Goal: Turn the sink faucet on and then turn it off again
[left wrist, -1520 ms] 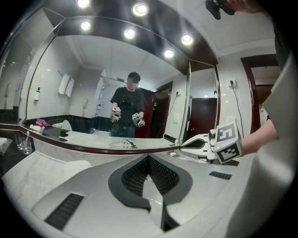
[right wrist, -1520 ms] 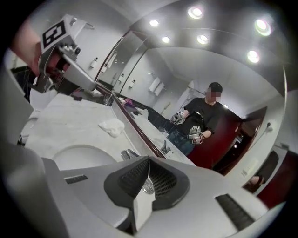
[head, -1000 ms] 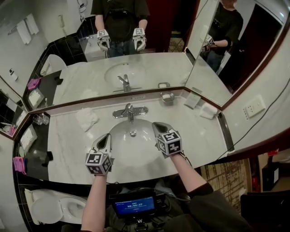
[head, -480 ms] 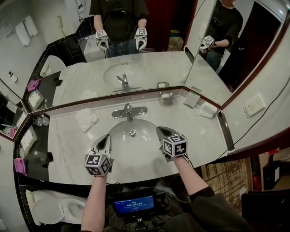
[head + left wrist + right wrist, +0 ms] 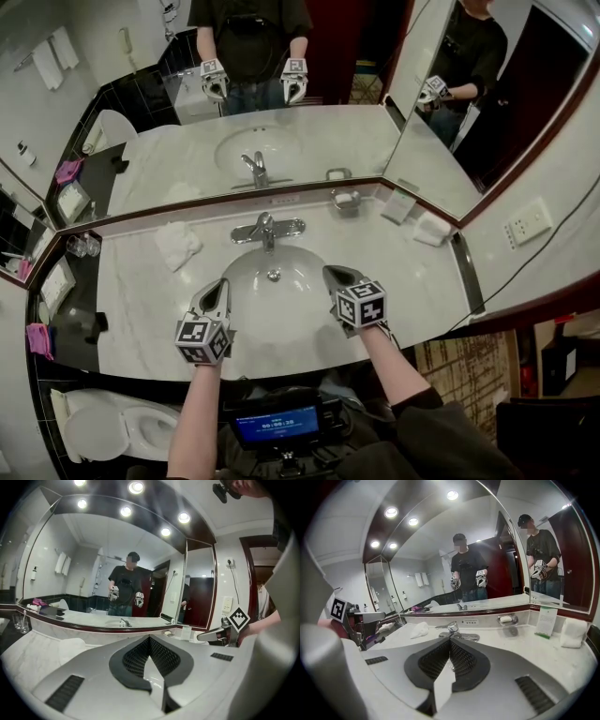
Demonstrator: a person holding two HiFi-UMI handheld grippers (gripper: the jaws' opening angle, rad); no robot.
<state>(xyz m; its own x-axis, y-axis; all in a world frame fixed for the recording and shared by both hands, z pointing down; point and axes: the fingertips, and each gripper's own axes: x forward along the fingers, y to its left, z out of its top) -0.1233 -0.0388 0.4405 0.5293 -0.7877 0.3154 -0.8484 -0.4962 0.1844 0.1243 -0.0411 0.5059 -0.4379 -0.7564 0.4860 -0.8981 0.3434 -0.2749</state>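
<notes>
A chrome faucet [image 5: 267, 229] with a single lever stands at the back of the white oval sink [image 5: 246, 265]; no water shows. In the right gripper view the faucet [image 5: 453, 630] lies straight ahead past the jaw tips. My left gripper [image 5: 219, 286] hovers shut over the sink's front left rim, nothing between its jaws. Over the front right rim my right gripper [image 5: 333, 274] is likewise shut and empty, a hand's length short of the faucet. Across the basin, the left gripper view catches the right gripper [image 5: 216, 633].
A crumpled white cloth [image 5: 178, 246] lies left of the sink. A soap dish [image 5: 347, 200], a card [image 5: 399, 206] and a folded towel [image 5: 430, 229] line the back right. Two glasses [image 5: 82, 247] stand far left. Mirrors back the marble counter [image 5: 141, 300]; a toilet [image 5: 108, 433] is lower left.
The right gripper has shifted slightly right and toward the counter's front edge and rolled a little. The left gripper stayed put. Both stayed shut.
</notes>
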